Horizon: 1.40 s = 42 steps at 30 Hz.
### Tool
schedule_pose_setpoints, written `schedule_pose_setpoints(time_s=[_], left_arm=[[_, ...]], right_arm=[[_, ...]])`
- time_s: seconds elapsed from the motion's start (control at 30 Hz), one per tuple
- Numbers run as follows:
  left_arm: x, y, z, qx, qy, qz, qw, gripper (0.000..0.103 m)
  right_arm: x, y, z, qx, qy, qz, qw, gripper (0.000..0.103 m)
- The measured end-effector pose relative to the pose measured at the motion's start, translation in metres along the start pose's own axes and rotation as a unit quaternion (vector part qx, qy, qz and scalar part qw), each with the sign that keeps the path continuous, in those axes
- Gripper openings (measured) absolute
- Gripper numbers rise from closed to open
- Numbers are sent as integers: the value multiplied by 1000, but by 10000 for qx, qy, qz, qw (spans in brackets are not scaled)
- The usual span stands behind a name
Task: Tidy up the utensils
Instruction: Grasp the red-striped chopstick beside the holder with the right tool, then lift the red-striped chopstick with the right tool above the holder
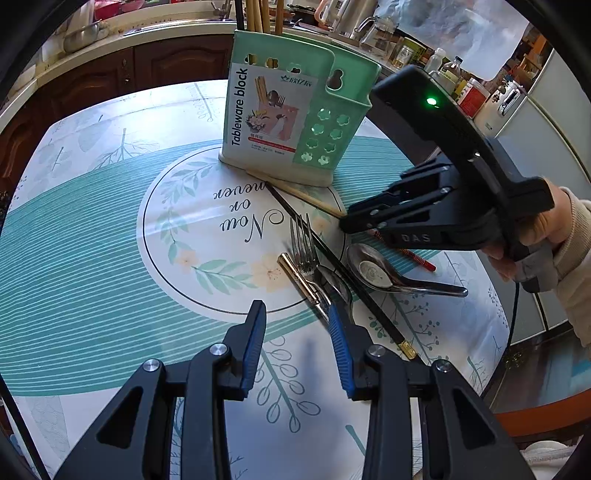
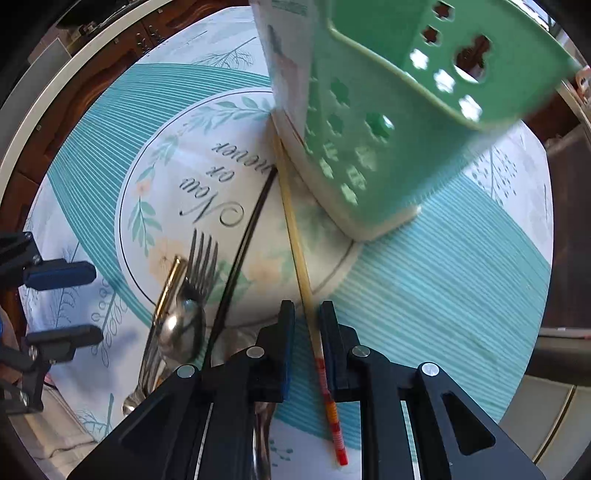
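Observation:
A green tableware holder [image 1: 295, 110] [image 2: 388, 129] stands on the round table with several chopsticks [image 1: 258, 14] upright in it. In front of it lie a fork [image 1: 304, 251] [image 2: 201, 258], a gold-handled utensil [image 1: 299, 277], a black chopstick [image 1: 332, 266] [image 2: 243, 243], a steel spoon [image 1: 373, 273] and a wooden chopstick with a red end [image 1: 295, 190] [image 2: 291, 221]. My right gripper [image 2: 307, 325] [image 1: 347, 221] points down over the wooden chopstick, which runs between its pads without being pinched. My left gripper [image 1: 297, 332] [image 2: 62, 306] hovers open by the fork handle, holding nothing.
A leaf-patterned tablecloth [image 1: 110, 240] covers the table. A second spoon [image 2: 181, 328] lies across the fork's handle. Behind the table is a kitchen counter with a steel bowl [image 1: 81, 37], glass jugs and bottles [image 1: 443, 70]. A person's sleeved hand [image 1: 546, 243] holds the right gripper.

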<state>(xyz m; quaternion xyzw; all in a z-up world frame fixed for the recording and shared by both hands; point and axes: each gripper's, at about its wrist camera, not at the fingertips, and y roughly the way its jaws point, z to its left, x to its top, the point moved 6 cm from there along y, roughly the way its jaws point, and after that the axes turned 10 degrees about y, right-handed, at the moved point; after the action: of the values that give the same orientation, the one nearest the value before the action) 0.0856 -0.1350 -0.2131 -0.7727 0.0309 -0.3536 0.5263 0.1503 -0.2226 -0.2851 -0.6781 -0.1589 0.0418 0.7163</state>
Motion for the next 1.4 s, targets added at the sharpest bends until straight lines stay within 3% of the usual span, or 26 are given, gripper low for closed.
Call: schedule_pose_setpoints(time_s=[0.17, 0.27, 0.37, 0.57, 0.9, 1.17, 1.4], left_arm=[[0, 1, 4, -36, -108, 14, 9999, 34], [0, 1, 7, -44, -207, 12, 9998, 34], [-1, -3, 11, -29, -275, -44, 9996, 35], [-1, -14, 23, 68, -433, -136, 9989, 34], [29, -57, 29, 270, -725, -652, 9949, 34], [73, -104, 34, 1015, -689, -848, 9888, 34], [112, -132, 38, 1304, -617, -1080, 9836, 34]], right_arm=[[16, 1, 18, -55, -435, 260, 9987, 14], [19, 1, 27, -110, -696, 436, 9966, 5], [13, 2, 35, -276, -984, 388, 9940, 5], [-5, -40, 54, -330, -954, -822, 9915, 5], [-66, -157, 54, -56, -229, -2541, 9669, 5], [-71, -249, 31, 444, 681, -3510, 9329, 5], [-63, -324, 10, 796, 1367, -4151, 8959, 5]])
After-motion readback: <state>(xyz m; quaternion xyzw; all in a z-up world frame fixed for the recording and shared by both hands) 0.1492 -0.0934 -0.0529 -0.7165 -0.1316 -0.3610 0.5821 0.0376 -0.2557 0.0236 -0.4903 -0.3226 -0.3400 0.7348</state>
